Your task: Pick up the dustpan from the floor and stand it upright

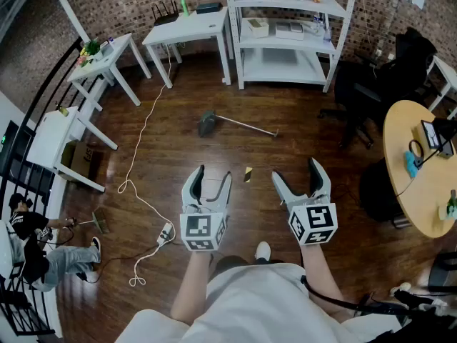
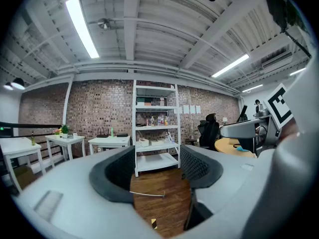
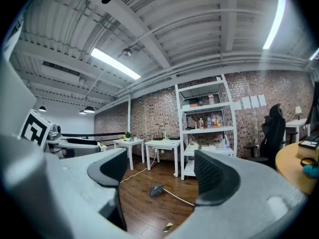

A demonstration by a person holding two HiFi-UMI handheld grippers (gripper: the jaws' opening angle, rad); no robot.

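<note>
Left gripper point(image 1: 213, 182): jaws wide apart, nothing between them. Right gripper point(image 1: 295, 179): jaws at full spread, empty. Both are held about level, side by side, above the wood floor point(image 1: 164, 141). Dustpan point(image 1: 208, 123) lies on the floor ahead, well apart from both, its handle running right. A yellow scrap point(image 1: 248, 174) lies on the floor between the grippers. A white shelf point(image 1: 285, 41) stands beyond the dustpan.

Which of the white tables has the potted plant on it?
The small angled table in the head view's upper left, with the plant at its end. The larger table beside the shelf unit holds a green bottle instead.
</note>
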